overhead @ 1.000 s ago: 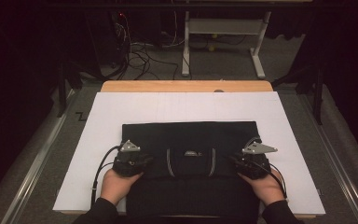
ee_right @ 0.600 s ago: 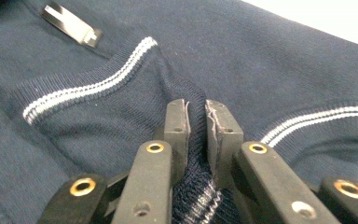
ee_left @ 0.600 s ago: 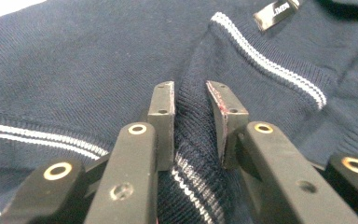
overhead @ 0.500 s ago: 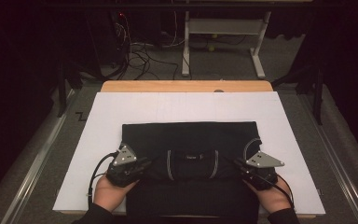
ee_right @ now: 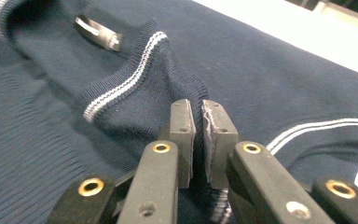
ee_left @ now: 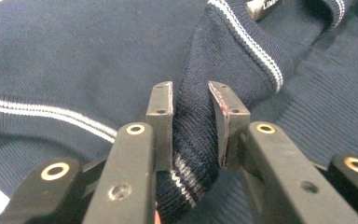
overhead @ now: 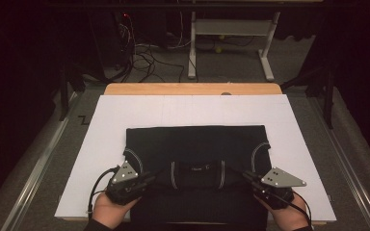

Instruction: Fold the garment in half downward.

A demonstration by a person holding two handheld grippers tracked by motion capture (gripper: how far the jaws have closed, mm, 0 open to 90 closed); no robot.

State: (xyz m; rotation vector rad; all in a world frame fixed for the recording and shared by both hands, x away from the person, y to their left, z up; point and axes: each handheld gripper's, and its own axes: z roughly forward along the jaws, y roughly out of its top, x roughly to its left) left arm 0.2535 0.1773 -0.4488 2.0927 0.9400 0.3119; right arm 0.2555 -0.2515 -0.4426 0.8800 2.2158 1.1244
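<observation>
While the dark navy sweater [overhead: 195, 159] lies flat on the white sheet [overhead: 106, 144] covering the table, with its neckline end toward the person, it is held at the shoulders on both sides of the collar [overhead: 197, 171].

Item, left gripper [overhead: 142, 182]: jaws pinched on a raised ridge of ribbed knit beside the white-striped neckline trim [ee_left: 242, 37]; a thick fold is seen between the pads [ee_left: 168, 112] in the left gripper view.

Item, right gripper [overhead: 253, 180]: jaws pressed nearly together, having just been closing, with a thin pinch of knit caught between them in the right gripper view; the striped collar edge [ee_right: 121, 86] rises just beyond the tips.

Item, label [ee_right: 98, 30]: sewn inside the collar, between the two grips.

Step judged in hand: the shoulders are being drawn toward the person, probably for a fold or a straightening. For a clean result, both grips should be kept firm and moved together at equal height, so the collar stays centred and the hem [overhead: 195, 129] is not skewed. The thinner right pinch could slip; tension should be applied gently.
</observation>
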